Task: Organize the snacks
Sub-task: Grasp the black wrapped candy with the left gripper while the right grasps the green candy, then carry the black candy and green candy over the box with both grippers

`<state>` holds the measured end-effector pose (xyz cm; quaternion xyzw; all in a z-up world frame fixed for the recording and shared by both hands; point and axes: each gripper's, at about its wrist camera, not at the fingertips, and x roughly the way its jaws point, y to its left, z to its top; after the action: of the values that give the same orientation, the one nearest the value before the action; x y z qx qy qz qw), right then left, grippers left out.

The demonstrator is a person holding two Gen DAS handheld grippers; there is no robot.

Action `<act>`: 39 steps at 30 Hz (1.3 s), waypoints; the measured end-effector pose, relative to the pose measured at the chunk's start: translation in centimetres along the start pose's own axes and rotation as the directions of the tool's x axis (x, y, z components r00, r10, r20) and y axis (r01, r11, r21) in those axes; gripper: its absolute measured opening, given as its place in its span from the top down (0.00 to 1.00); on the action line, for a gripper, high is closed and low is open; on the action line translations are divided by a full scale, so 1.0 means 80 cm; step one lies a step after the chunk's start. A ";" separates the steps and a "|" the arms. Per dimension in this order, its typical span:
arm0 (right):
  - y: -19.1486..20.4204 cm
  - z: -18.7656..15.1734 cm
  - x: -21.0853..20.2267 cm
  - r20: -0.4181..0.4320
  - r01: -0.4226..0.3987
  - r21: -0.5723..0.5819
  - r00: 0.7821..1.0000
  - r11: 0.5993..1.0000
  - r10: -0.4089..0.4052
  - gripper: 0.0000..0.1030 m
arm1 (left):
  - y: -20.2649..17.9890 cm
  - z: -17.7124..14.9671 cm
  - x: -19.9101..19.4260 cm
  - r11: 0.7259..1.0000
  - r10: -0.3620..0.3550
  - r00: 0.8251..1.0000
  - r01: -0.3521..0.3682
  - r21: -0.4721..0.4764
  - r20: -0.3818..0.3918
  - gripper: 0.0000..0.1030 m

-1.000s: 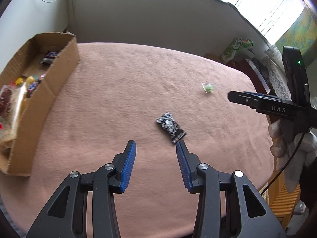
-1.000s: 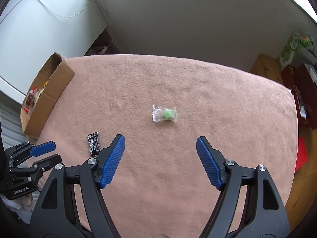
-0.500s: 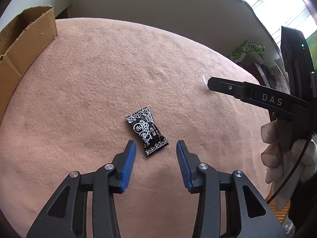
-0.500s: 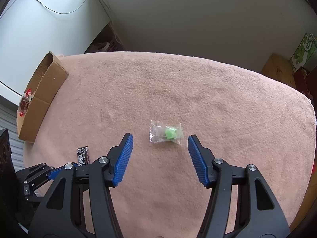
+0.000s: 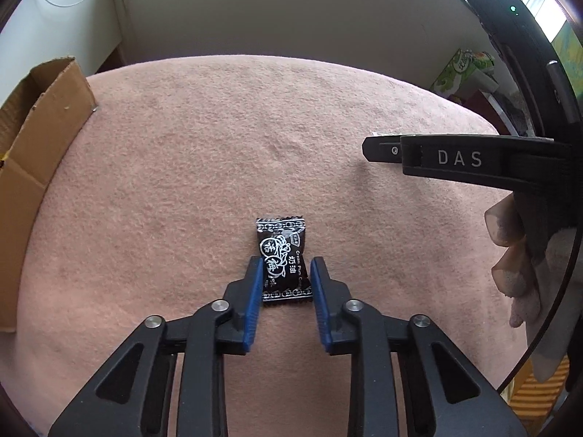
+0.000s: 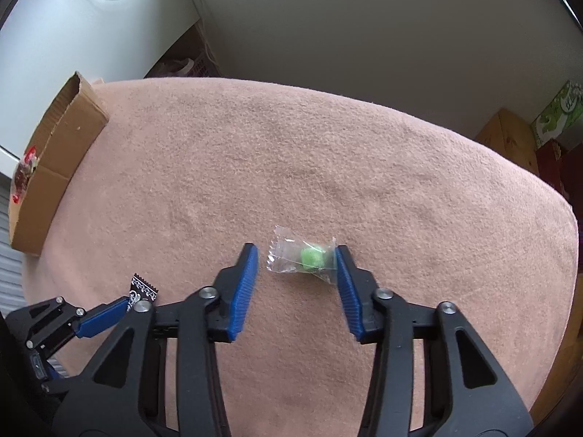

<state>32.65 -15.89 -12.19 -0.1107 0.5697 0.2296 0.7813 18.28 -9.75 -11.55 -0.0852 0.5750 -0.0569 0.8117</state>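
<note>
Two grippers are pointing steeply down at the pink blanket (image 5: 204,167) that is covering the table, each one at its own candy. I am taking the cardboard box (image 5: 40,134) at the blanket's left edge as my landmark.

The left gripper (image 5: 285,284) is closing its jaws around the black candy (image 5: 282,260). The lower half of this wrapper is lying between the blue pads (image 5: 255,291); they are standing right at its two long edges, and the upper half is sticking out past the fingertips. Whether the pads are already squeezing it, I cannot tell. This candy is lying flat on the blanket, well apart from the box, toward the middle of the table.

The right gripper (image 6: 297,273) is closing its jaws too. The clear wrapper with the green candy (image 6: 304,259) is lying between them. The pad on the far side from the box is touching the wrapper's end, while the pad (image 6: 242,291) on the box side is standing a little apart from it. This candy is lying farther from the box than the black one.

A gloved hand (image 5: 517,247) is holding the right gripper. Inside the box some snack packets (image 6: 23,171) are showing, red and dark.
</note>
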 end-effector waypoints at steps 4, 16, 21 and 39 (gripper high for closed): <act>0.004 0.001 0.002 0.001 -0.010 -0.007 1.000 1.000 0.010 0.73 | 0.009 -0.003 -0.003 0.999 -0.032 0.999 0.032 -0.014 0.004 0.78; -0.018 -0.014 -0.030 0.037 -0.034 0.022 0.999 0.999 0.033 0.74 | 0.044 -0.011 -0.030 0.994 -0.072 0.997 0.073 -0.081 0.016 0.79; -0.012 -0.011 -0.054 0.057 -0.042 0.017 0.998 0.999 0.041 0.74 | 0.055 -0.009 -0.052 0.995 -0.067 0.997 0.070 -0.069 0.037 0.79; 0.136 0.074 -0.113 0.126 -0.108 -0.119 0.984 0.987 0.123 0.74 | 0.173 0.018 -0.139 0.987 0.005 0.991 0.017 -0.159 0.135 0.79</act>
<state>30.09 -5.97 -0.76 -0.1055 0.5079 0.3128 0.7956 15.83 6.00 -3.61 -0.1553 0.5214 -0.0072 0.8391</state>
